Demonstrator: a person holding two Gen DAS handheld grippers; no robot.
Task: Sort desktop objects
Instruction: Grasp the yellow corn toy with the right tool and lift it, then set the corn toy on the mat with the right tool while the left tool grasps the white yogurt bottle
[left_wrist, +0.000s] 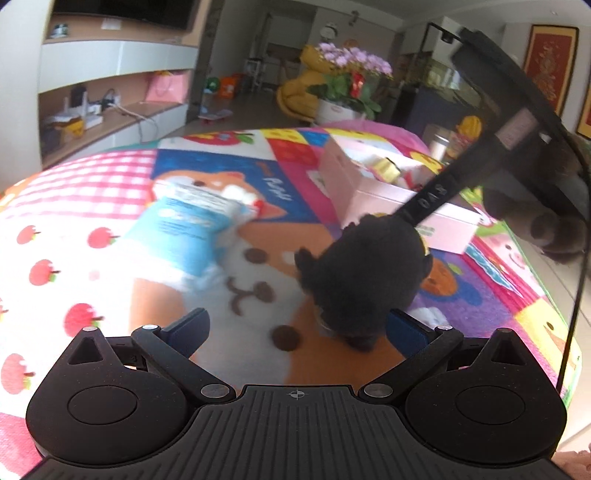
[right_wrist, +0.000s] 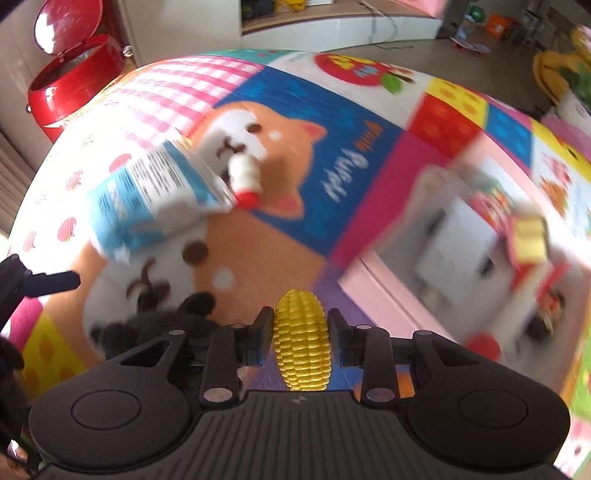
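My right gripper is shut on a yellow toy corn cob, held off the colourful cartoon mat. A black fuzzy toy lies on the mat just ahead of my left gripper, which stands open with nothing between its pads; the toy sits close to the right fingertip. The same toy shows at the right gripper's lower left. A blue and white pouch with a red-tipped cap lies further left. The right gripper's dark body crosses the upper right.
An open pink box with several small items stands on the mat's right side, blurred in the right wrist view. A red lidded bin stands beyond the mat's far left edge. A flower pot stands behind the table.
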